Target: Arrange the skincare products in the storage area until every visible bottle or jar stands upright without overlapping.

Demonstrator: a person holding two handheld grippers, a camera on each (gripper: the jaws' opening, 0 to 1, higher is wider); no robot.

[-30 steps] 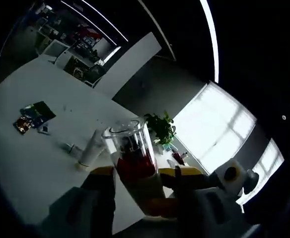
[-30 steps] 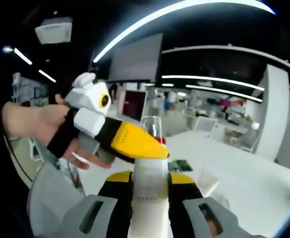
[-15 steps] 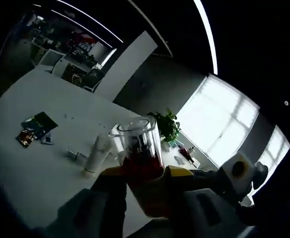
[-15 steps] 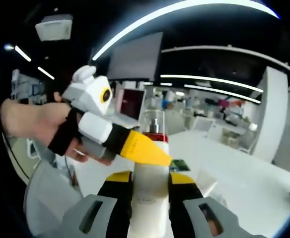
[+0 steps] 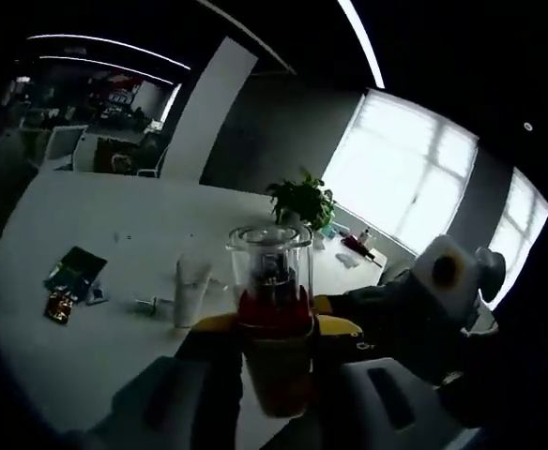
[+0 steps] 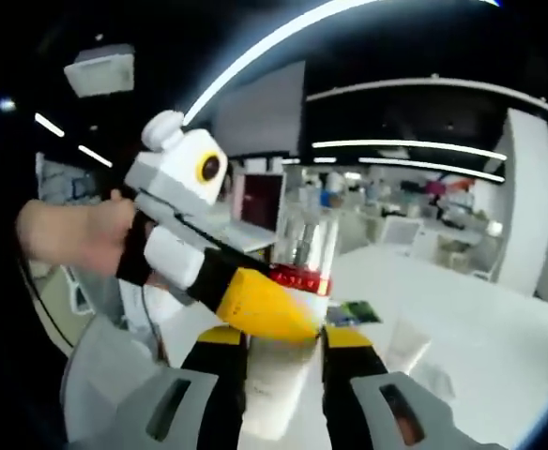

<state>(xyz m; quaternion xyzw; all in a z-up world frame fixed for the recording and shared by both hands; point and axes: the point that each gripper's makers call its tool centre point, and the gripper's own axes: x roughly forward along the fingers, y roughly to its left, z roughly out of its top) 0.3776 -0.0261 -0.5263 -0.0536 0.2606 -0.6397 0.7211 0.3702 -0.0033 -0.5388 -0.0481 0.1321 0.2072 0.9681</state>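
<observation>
A pump bottle (image 5: 274,314) with a clear cap, a red band and a pale body is held up in the air above a white table (image 5: 96,347). My left gripper (image 5: 276,328) is shut on it just below the red band. The right gripper (image 5: 424,309) reaches in from the right. In the right gripper view the same bottle (image 6: 288,375) rises between the jaws of my right gripper (image 6: 283,337), shut on its white body. The left gripper (image 6: 208,253), held by a hand (image 6: 68,234), presses a yellow jaw against the bottle by the red band.
On the table stand a white tube (image 5: 191,291) and a small item (image 5: 147,303), with flat packets (image 5: 72,277) to the left and a potted plant (image 5: 302,199) at the far edge. A translucent bottle (image 6: 405,342) and a packet (image 6: 354,311) lie beyond.
Both views have rolled, so the table now looks more level. The bottle stays in both grippers. In the right gripper view the left gripper sits slightly lower against the bottle.
</observation>
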